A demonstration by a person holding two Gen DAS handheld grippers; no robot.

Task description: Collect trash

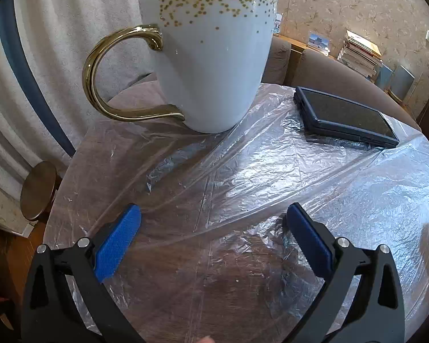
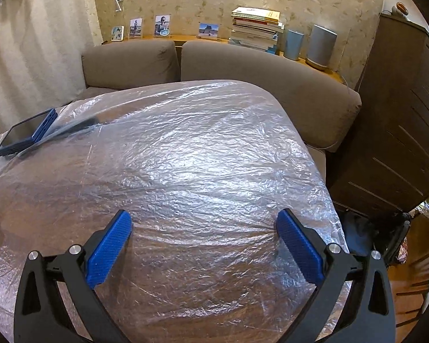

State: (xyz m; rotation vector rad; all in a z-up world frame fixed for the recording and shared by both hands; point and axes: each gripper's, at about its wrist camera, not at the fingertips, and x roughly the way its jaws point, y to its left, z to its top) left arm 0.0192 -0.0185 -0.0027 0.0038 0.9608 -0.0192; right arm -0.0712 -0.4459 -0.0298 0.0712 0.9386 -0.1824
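Hovering over the bench (image 2: 28, 200), both tools empty. Left tool (image 1: 213, 220) jaws spread wide, nothing between them; right tool (image 2: 204, 224) the same.

Only trash candidate I can see is the clear plastic sheet (image 2: 200, 148), crinkled and draped across the whole bench top. No loose scraps or wrappers visible in either view.

Mug (image 1: 206, 65) sits on the sheet at the far left, phone (image 1: 349, 117) on it just right of the mug. Both pin the film down.

Judged step: approach, before any grasp. Next move probably needs the mug and phone lifted off first, otherwise pulling the film drags or tips them. Then pinch a raised wrinkle near the edge; flat film gives the pads little to bite.
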